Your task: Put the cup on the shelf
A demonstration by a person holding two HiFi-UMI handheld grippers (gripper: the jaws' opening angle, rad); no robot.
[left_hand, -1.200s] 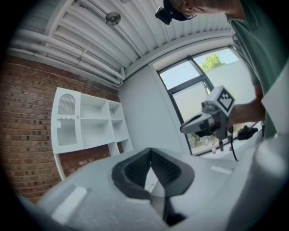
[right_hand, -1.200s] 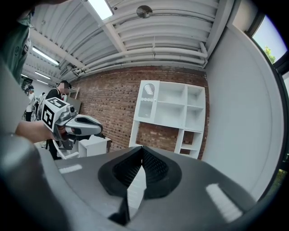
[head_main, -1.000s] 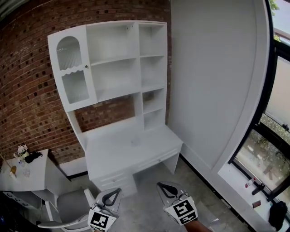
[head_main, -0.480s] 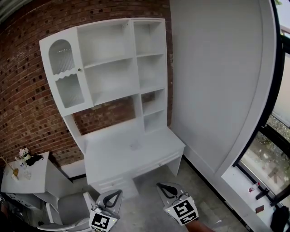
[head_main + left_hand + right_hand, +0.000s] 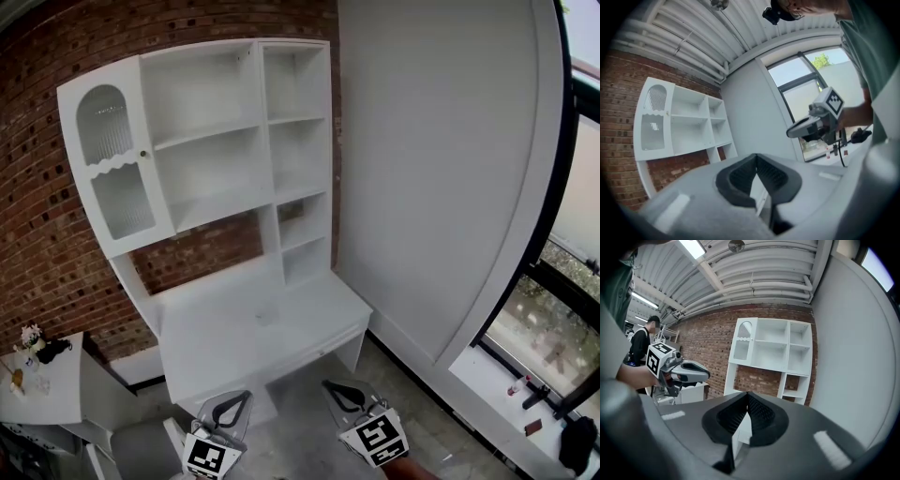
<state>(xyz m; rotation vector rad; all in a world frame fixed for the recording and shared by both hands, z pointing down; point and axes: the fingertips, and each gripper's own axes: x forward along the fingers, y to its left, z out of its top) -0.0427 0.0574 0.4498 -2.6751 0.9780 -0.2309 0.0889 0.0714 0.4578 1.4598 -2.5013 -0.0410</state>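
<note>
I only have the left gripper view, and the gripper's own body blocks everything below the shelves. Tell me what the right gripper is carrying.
Observer: Nothing. In its own view, the right gripper has its jaws together with nothing between them.
Operator: Then find me the cup.
Observer: The head view shows a small pale object on the desk under the shelf unit. It is too small to call a cup.
Operator: Report what stands on the floor by that desk.
Observer: A grey chair stands at the desk's left end in the head view.
</note>
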